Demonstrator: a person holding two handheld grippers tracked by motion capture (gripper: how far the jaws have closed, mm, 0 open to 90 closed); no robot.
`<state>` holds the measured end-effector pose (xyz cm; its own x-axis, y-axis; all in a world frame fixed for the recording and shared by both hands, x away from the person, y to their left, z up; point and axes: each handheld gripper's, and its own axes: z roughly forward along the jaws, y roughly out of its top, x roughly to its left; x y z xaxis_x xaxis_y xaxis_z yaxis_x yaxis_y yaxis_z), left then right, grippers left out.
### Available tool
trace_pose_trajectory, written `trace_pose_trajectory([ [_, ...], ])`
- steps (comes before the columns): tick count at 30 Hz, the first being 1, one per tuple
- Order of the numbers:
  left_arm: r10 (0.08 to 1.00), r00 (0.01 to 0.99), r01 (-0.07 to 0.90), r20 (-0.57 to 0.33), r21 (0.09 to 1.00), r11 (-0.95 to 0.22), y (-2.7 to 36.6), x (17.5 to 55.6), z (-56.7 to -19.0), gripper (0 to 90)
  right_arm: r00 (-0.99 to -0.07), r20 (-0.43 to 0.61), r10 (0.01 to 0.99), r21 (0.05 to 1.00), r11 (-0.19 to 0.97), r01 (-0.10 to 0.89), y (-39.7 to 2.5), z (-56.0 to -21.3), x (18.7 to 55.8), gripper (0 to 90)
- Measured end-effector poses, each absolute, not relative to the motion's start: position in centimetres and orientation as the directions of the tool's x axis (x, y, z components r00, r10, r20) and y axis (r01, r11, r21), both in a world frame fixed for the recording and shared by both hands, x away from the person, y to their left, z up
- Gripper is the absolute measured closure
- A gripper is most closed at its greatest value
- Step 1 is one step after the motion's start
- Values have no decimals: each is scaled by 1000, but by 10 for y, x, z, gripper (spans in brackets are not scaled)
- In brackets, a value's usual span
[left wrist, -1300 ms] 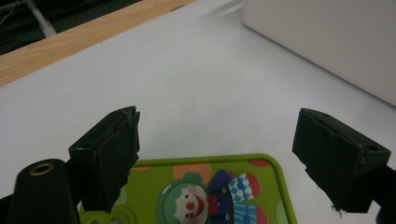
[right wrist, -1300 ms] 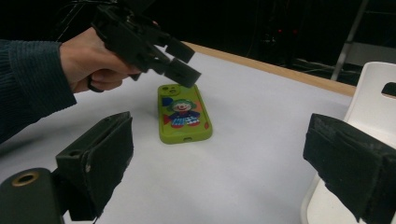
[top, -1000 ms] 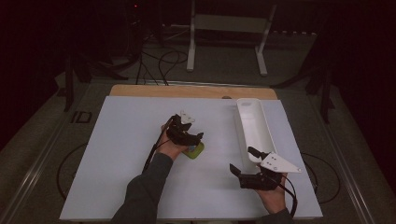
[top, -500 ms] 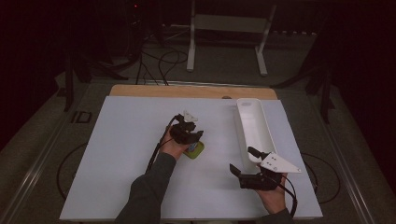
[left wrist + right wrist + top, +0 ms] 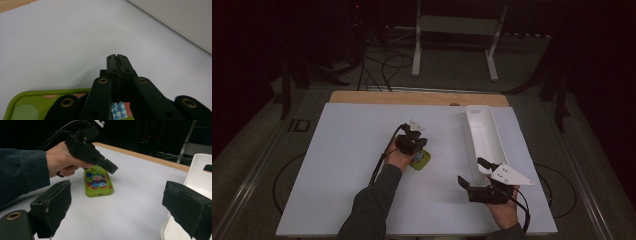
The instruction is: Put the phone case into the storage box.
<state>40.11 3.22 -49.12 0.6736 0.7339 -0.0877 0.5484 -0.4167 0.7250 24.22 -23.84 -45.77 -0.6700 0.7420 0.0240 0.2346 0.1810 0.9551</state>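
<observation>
From above the near edge we look forward and down over the whole white tabletop (image 5: 347, 165). Our left gripper's camera sits low and close, facing along the surface. Our right gripper's camera looks across from farther off. All three share the green clown-printed phone case (image 5: 98, 183).

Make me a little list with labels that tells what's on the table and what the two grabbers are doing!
Surface: white table top
Main thing: green rubbery phone case with a clown picture, lying flat
Other thing: long white plastic tray, at the right
Left gripper: jaws shut, hovering just above the case, holding nothing
Right gripper: jaws wide open, empty, beside the tray's near end
</observation>
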Motion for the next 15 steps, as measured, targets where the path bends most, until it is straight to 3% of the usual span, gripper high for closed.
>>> trace_pose_trajectory([
  [15,745,658,596,-109,681,-426,28,407,-507,900,-670,26,742,952,186,243,-237,-459,242,85],
])
